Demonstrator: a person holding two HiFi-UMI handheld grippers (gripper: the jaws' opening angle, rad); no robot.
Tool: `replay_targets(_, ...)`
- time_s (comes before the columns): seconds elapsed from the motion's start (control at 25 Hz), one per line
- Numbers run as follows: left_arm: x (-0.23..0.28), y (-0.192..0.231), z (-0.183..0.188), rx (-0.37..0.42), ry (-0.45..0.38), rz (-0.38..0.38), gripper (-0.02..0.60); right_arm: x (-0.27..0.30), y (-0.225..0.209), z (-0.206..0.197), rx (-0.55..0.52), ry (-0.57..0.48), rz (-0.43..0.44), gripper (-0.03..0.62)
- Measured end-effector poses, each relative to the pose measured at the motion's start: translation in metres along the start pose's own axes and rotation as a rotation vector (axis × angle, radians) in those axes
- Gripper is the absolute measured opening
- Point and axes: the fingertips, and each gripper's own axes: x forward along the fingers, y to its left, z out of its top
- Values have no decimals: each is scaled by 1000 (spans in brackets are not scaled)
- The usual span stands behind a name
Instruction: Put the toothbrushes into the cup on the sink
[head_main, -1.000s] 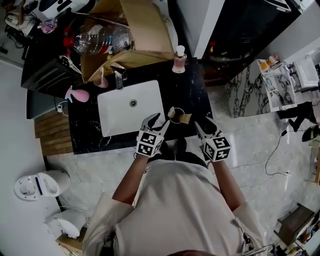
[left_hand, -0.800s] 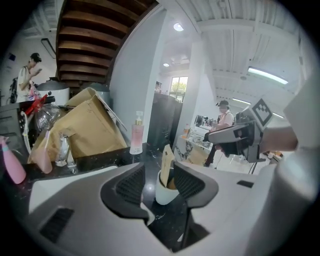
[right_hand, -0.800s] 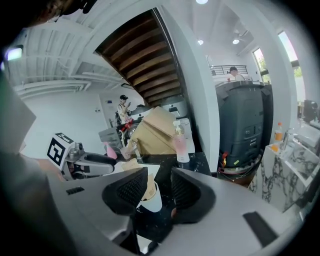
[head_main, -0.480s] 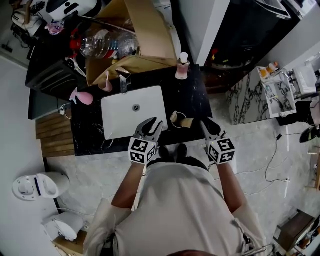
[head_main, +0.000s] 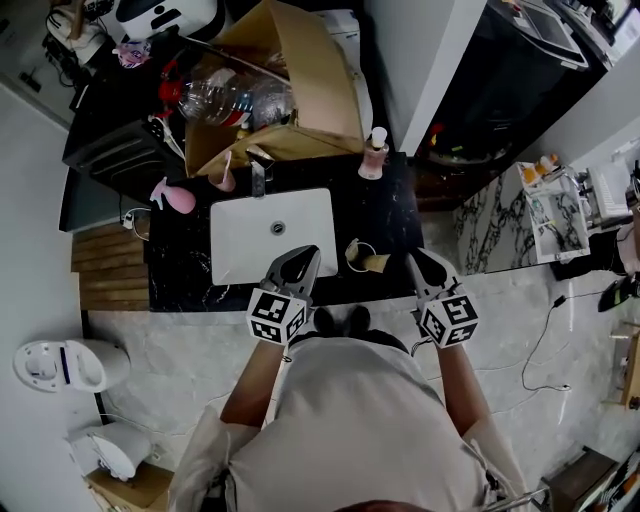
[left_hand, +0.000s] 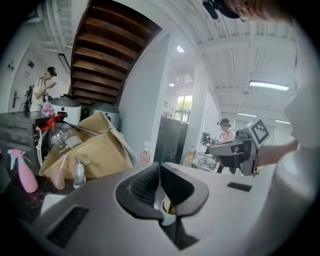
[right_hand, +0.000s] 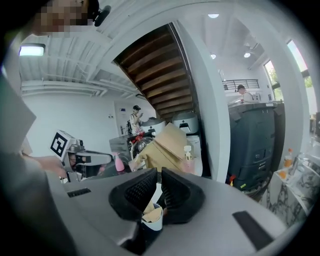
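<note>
Left gripper (head_main: 305, 254): it hangs over the front edge of the counter, at the near right corner of the sink. Its 2 jaws have just been closing and now stand together, with nothing between them.
Right gripper (head_main: 418, 259): it hangs over the same front edge, further to the right. Its 2 jaws have just been closing too; only a thin slit is left and nothing is clamped in it.
Cup (head_main: 355, 250): a small white cup, standing on the counter just right of the sink. In the head view it is between the 2 grippers and a little beyond their tips, touching neither.
Toothbrushes (right_hand: 151, 214): tan pieces show in the mouth of the cup and lean toward its right side. They are too small for me to make out the heads.
Sink (head_main: 240, 245): a white rectangular basin set into the counter, with 1 drain in the middle and a metal faucet (head_main: 258, 172) at its far edge.
Counter (head_main: 395, 215): black and glossy.
Pink spray bottle (head_main: 172, 196): on the counter, left of the sink.
Pink bottle (head_main: 374, 158): it has a white cap and stands at the far right of the counter. Its label is too small to read.
Cardboard box (head_main: 300, 85): open, behind the faucet, with a clear plastic bottle (head_main: 215, 97) in it.
Writing: the cube on each gripper bears black and white square markers.
</note>
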Motion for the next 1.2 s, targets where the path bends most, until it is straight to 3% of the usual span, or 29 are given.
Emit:
replay_targets(0.24, -22, 9, 15, -25, -50, 24, 8, -1, 7, 13, -29, -24, 21, 40)
replay_targets(0.44, -22, 11, 14, -30, -46, 29, 8, 0, 11, 19, -91, -34, 29, 32)
replay_targets(1.2, -11, 5, 16, -51, -55, 2, 8, 12, 15, 24, -78, -47, 58, 32)
